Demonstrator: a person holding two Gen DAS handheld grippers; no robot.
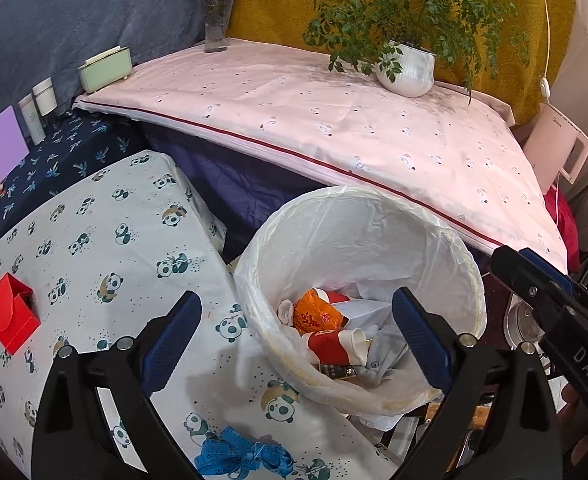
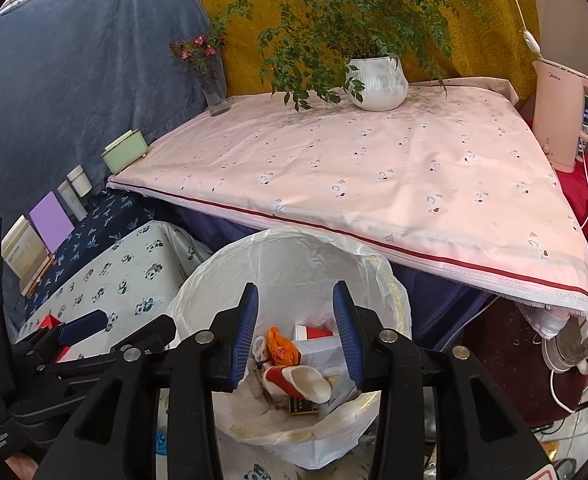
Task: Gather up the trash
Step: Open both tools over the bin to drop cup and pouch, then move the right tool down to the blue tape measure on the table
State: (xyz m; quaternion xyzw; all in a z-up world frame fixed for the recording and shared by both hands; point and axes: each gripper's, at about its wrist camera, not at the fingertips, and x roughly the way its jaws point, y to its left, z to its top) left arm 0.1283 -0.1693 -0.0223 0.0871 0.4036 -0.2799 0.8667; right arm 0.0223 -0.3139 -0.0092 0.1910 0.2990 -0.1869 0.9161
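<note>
- Left wrist view: the left gripper [image 1: 296, 332] is seen with its blue-padded jaws spread wide apart, nothing held between them; one finger hangs over the panda-print cloth [image 1: 93, 240], the other over the mouth of the trash bin [image 1: 466, 264].
- The trash bin, lined with a white plastic bag, is placed just beside the edge of the panda-print cloth and below the front edge of the pink cloth [image 1: 334, 128].
- Inside the bin, a red-and-white paper cup [image 1: 340, 347], an orange wrapper [image 1: 318, 316] and white crumpled paper are seen piled together.
- A red box [image 1: 9, 316] is seen on the panda-print cloth, well apart from the bin, and a blue measuring tape [image 1: 241, 454] lies near the bottom edge.
- Part of the right gripper [image 1: 550, 300] is caught at the right, beside the bin; its jaws cannot be judged from here.
- Right wrist view: the right gripper [image 2: 300, 336] is held directly above the bin [image 2: 374, 264], its jaws parted and empty, with the paper cup [image 2: 302, 380] and the orange wrapper [image 2: 279, 346] framed between them below.
- The left gripper [image 2: 81, 332] is glimpsed at the left, over the panda-print cloth [image 2: 133, 276].
- A potted plant [image 2: 378, 84] and a flower vase [image 2: 215, 92] are set at the back of the pink cloth [image 2: 374, 168]; a white appliance [image 2: 562, 116] stands at its right.
</note>
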